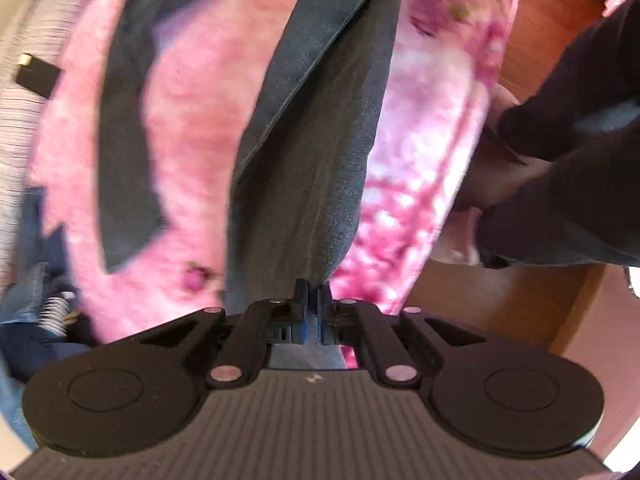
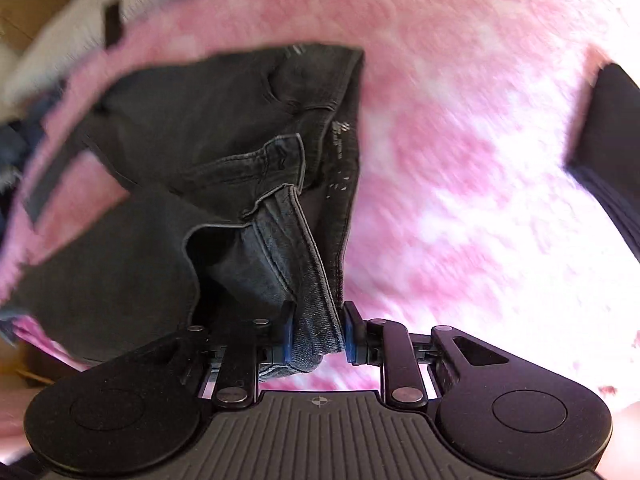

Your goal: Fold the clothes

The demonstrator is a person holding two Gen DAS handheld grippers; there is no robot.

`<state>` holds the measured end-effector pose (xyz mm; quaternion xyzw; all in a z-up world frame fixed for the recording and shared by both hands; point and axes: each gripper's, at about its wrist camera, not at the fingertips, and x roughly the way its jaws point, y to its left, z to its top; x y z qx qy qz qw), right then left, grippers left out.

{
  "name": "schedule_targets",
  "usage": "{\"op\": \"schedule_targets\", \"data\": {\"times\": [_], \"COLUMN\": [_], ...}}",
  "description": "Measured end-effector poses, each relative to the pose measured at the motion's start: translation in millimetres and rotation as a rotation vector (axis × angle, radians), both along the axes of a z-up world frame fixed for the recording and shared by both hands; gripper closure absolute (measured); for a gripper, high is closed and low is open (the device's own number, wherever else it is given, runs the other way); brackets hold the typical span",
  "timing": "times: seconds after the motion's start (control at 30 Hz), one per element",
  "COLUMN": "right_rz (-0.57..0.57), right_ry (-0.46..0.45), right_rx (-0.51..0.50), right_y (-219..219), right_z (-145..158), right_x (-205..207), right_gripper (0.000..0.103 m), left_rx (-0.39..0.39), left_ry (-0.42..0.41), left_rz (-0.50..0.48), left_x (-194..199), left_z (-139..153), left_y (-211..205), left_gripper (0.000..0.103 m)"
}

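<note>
Fingers (image 2: 316, 330) pinching jeans (image 2: 240, 152), pink blanket (image 2: 460, 160)

Jeans (image 2: 256, 184) — dark grey denim, matt, coarse weave, stitched seams raised along the hems. Blanket (image 2: 460, 168) under them: pink-and-white fleece, fuzzy nap. Claws (image 1: 313, 300) (image 2: 316, 336) — matt black plastic, blue rubbery pads, dull metal rivets. At 3 o'clock in the left view, wood (image 1: 520, 300), smooth, faint sheen.

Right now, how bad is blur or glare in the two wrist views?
Left wrist: motion blur smears the pink blanket; the jeans stay readable near the left gripper. Right wrist: blanket blown out white at right, blurred; denim seams by the right gripper stay sharp. Both show fisheye bending.
</note>
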<state>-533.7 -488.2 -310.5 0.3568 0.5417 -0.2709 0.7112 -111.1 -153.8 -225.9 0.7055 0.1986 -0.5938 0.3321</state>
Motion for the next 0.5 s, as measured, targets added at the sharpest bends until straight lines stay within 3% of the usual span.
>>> {"op": "schedule_targets", "data": {"times": [0.13, 0.17, 0.2, 0.3, 0.37, 0.43, 0.47, 0.5], "right_rz": [-0.065, -0.071, -0.069, -0.05, -0.017, 0.061, 0.105, 0.175], "right_ry": [0.106, 0.137, 0.165, 0.205, 0.194, 0.119, 0.082, 0.05], "right_rx": [-0.011, -0.034, -0.073, -0.18, -0.238, -0.266, -0.276, -0.273], "right_y": [16.3, 22.4, 29.9, 55.9, 78.6, 106.9, 121.4, 137.6], "right_z": [-37.3, -40.1, -36.4, -18.2, -4.9, 5.0, 9.1, 9.3], "right_x": [1.7, 4.6, 8.8, 27.7, 49.0, 81.7, 98.9, 120.0], "right_gripper": [0.072, 0.063, 0.053, 0.051, 0.051, 0.05, 0.046, 0.036], "left_rx": [0.049, 0.057, 0.064, 0.039, -0.01, -0.061, -0.079, -0.084], "left_ry": [0.055, 0.077, 0.107, 0.179, 0.195, 0.175, 0.162, 0.158], "left_rz": [-0.111, -0.119, -0.101, 0.008, 0.087, 0.13, 0.143, 0.154], "left_x": [-15.3, -13.3, -6.6, 24.0, 48.9, 74.8, 88.1, 100.2], "left_z": [-18.7, -19.1, -16.8, -5.2, -0.5, -4.4, -10.0, -18.3], "left_y": [15.7, 17.9, 18.3, 11.5, 2.9, -6.6, -12.4, -19.0], "left_gripper": [0.092, 0.084, 0.074, 0.066, 0.061, 0.053, 0.05, 0.049]}}
